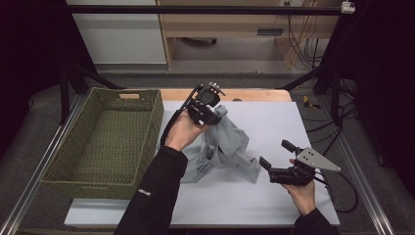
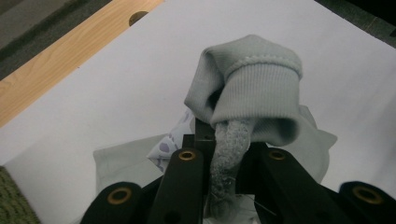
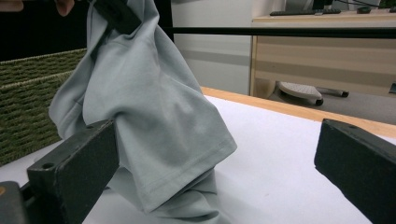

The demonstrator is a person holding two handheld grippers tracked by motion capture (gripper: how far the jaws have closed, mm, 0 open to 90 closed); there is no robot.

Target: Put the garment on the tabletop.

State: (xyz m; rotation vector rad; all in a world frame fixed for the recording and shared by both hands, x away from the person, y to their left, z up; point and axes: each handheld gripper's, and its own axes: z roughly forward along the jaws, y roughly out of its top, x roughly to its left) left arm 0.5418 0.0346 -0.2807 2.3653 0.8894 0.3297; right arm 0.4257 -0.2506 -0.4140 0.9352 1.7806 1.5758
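White mat over a wooden table, dark floor and cabling behind, pale cabinets at 12 o'clock.

Basket [image 1: 105, 142], green woven, at 9 o'clock of the mat, nothing in it, near rim close to the lifting arm.

Left gripper [image 1: 205, 110], raised over mat centre toward 11 o'clock, jaws clenched on a bunched fold of the shirt [image 1: 227, 147]. In the left gripper view the ribbed collar [image 2: 261, 93] humps over the jaw tips and a twisted strand [image 2: 229, 154] runs down between them. Grip looks narrow.

Shirt, grey, half lifted: top hangs from the left gripper, hem and printed part lie crumpled on the mat at centre.

Right gripper [image 1: 276, 161], at 4 o'clock, low, jaws spread wide, nothing between them; its own view shows the hanging cloth [image 3: 154, 121] just ahead, hem touching the mat.

Judgement: step in hand is lifting the shirt, likely toward the basket.
- Raise until the hem clears the mat and the rim.
- Bring the right gripper in to pinch the low hem, so nothing trails.
- Move slowly; a thin pinch may slip.
- Release only once the bulk is over the basket.
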